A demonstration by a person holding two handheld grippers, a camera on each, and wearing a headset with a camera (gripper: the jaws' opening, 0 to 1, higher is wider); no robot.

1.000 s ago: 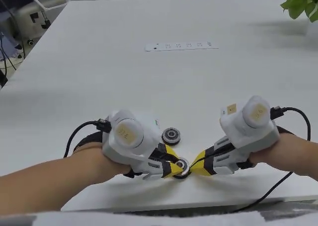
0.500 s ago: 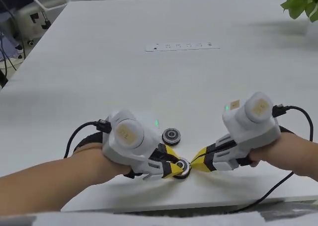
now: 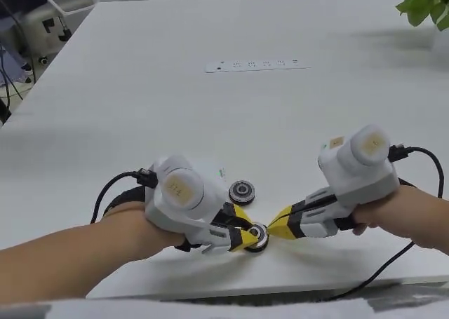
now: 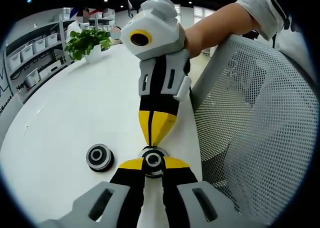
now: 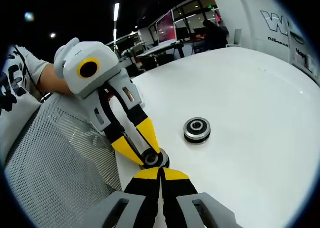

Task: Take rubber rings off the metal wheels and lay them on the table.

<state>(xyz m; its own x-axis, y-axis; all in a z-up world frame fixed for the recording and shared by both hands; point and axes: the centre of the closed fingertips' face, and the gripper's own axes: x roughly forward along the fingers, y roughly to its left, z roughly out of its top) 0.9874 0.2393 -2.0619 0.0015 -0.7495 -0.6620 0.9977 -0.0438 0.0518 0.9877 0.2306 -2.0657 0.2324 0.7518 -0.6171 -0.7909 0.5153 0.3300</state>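
Left gripper [image 3: 247, 236]: pinching the wheel [image 4: 152, 160] by its sides.
Spare wheel [image 3: 241, 191]: just beyond those jaws, untouched.
Right gripper [image 5: 161, 174]: pressed together at the wheel's rim; body lifted within the last second, probably starting the peel.

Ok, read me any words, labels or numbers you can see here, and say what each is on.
"W": big dark letter on the white wall, right gripper view; the rest is cut off.
Smaller line under it: too blurred to read.
The tan stickers on the left gripper and right gripper: too small to read.
Markings on the power strip: too small to read.
Print on the person's shirt: not legible.
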